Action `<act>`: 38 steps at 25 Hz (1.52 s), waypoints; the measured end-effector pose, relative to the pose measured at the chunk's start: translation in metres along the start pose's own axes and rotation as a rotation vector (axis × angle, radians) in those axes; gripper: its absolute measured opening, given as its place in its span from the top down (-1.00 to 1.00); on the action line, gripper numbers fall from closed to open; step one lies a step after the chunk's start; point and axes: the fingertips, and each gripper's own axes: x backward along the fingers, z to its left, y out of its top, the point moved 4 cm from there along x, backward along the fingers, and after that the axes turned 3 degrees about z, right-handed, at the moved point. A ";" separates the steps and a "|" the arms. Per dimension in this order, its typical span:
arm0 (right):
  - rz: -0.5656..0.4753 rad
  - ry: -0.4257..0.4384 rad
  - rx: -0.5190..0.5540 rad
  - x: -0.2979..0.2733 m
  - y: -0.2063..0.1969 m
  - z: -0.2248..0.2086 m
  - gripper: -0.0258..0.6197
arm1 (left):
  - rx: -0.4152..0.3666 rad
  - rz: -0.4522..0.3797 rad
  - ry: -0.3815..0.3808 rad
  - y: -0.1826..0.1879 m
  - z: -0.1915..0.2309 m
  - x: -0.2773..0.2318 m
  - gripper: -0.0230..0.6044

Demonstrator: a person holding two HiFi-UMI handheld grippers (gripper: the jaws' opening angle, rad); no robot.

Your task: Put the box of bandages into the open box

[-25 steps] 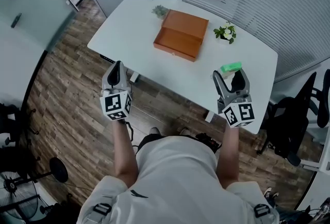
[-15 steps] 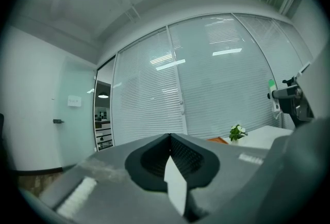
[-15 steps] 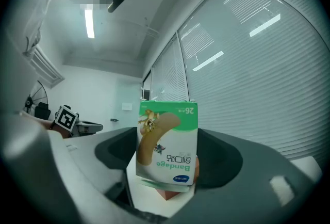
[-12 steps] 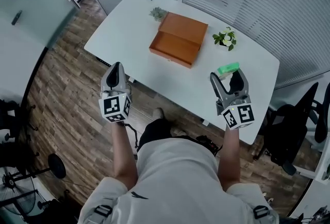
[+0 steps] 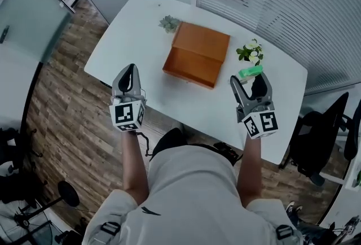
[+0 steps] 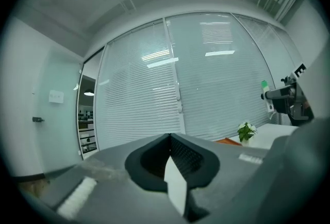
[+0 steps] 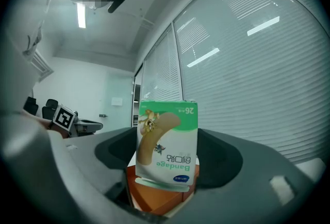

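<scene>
The box of bandages (image 5: 251, 73) is green and white and sits between the tips of my right gripper (image 5: 249, 77), which is shut on it above the table's near right part. In the right gripper view the box of bandages (image 7: 167, 143) stands upright between the jaws, its print upside down. The open box (image 5: 194, 56) is orange-brown and lies mid-table, its lid laid back toward the window; a bit of the open box (image 7: 157, 201) shows under the held pack. My left gripper (image 5: 129, 70) hangs shut and empty over the table's near left edge.
The white table (image 5: 141, 23) carries a small grey-green plant (image 5: 168, 23) left of the open box and a white-flowered plant (image 5: 251, 51) to its right, close to the held pack. Window blinds run behind the table. Black office chairs (image 5: 316, 142) stand at the right.
The person has stepped closer to the table, so both grippers now hang over its near edge. The right gripper still holds the box of bandages; the left stays shut.
</scene>
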 end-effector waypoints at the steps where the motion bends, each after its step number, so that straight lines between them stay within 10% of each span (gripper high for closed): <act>1: 0.005 -0.007 0.002 -0.007 -0.001 0.000 -0.18 | -0.003 0.003 -0.014 -0.001 0.002 -0.009 0.91; 11: 0.050 -0.066 0.006 -0.043 -0.018 -0.009 -0.18 | -0.023 0.032 -0.098 -0.009 0.016 -0.060 0.91; 26: 0.166 -0.013 0.055 -0.069 -0.042 -0.021 -0.18 | -0.015 0.089 0.022 -0.030 0.030 -0.047 0.91; 31: 0.373 0.082 0.296 -0.098 -0.066 -0.001 -0.18 | -0.016 0.084 0.044 -0.029 0.034 -0.041 0.91; 38: 0.812 0.360 0.920 -0.129 -0.146 0.039 -0.18 | -0.013 0.072 0.050 -0.029 0.030 -0.038 0.91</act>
